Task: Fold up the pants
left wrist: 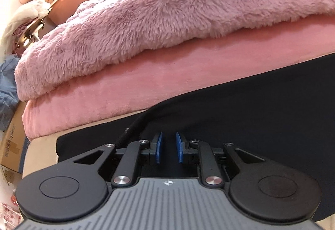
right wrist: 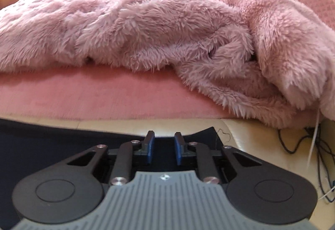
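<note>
Low, both grippers [left wrist: 169,147] [right wrist: 164,149] level over pants [left wrist: 251,115]

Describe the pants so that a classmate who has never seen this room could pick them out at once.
Find the bed with the fluffy pink blanket heaped over a smooth pink sheet. In front of it runs a cream ledge, and the pants lie flat along it, under both sets of tongs. They are the only dark navy, smooth fabric among all that pink.

pants [left wrist: 251,117]: 1 | tools: 2 (left tool [left wrist: 169,147], right tool [right wrist: 163,147]) | fluffy blanket [right wrist: 146,27]: 1
</note>
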### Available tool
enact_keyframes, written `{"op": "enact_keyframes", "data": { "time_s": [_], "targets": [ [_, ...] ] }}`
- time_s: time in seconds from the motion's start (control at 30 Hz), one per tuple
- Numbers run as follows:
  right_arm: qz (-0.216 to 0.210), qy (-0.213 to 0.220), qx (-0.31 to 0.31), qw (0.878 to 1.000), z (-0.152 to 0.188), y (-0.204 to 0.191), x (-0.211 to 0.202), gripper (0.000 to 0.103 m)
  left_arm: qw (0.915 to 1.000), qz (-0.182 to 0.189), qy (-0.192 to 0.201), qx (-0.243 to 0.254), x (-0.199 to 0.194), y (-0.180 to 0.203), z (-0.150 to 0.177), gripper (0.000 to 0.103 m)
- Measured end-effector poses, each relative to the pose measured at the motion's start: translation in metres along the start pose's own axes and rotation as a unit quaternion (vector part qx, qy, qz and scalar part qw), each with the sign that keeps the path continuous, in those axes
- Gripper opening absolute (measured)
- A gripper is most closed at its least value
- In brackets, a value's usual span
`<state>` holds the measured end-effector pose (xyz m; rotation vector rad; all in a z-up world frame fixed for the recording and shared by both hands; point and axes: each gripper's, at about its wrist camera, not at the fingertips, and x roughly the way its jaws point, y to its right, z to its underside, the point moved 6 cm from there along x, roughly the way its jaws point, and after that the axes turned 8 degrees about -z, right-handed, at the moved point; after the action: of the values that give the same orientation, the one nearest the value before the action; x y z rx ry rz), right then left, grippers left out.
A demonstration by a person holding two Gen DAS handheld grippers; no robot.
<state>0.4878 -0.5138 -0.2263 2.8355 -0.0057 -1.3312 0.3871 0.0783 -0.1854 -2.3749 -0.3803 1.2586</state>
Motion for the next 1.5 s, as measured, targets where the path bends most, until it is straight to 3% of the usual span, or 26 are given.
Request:
{"op": "enact_keyframes", "data": {
  "time_s": [0.2,0.33,0.57,0.63,0.8,1.23,1.37,1.5],
  "targets": [
    [0.010,-0.009,0.011,1.000,-0.007,-0.001,0.008,0.013,0.9999,-0.015,0.003,-0.001,0.001,-0.001,-0.004,0.021],
    [0.005,0.009,-0.011,1.000,-0.011,-0.015,-0.017,0.017,0.9992,0.005,0.040,0.002,-0.023,0.002,-0.003,0.021],
    [-0.092,0.023,-0.067,0.993,0.017,-0.098,-0.067,0.016,0.9875,0.137,0.078,0.009,-0.067,0.059,-0.007,0.021],
    [-0.115,0.020,-0.087,0.989,0.025,-0.131,-0.073,0.016,0.9850,0.150,0.082,0.023,-0.072,0.079,-0.007,0.021],
    [-0.135,-0.010,-0.121,0.983,0.036,-0.182,-0.050,0.012,0.9875,0.145,0.061,0.012,-0.058,0.099,-0.011,0.021],
    [-0.116,-0.009,-0.078,0.990,-0.011,-0.200,0.008,0.012,0.9900,0.129,0.056,-0.009,-0.034,0.102,-0.044,0.021],
    [-0.114,-0.001,-0.064,0.991,-0.012,-0.198,-0.006,0.012,0.9881,0.136,0.072,-0.010,-0.051,0.092,-0.036,0.021],
    [-0.131,0.016,-0.083,0.988,0.011,-0.205,-0.050,0.013,0.9854,0.135,0.104,0.013,-0.079,0.085,-0.012,0.021]
  ]
}}
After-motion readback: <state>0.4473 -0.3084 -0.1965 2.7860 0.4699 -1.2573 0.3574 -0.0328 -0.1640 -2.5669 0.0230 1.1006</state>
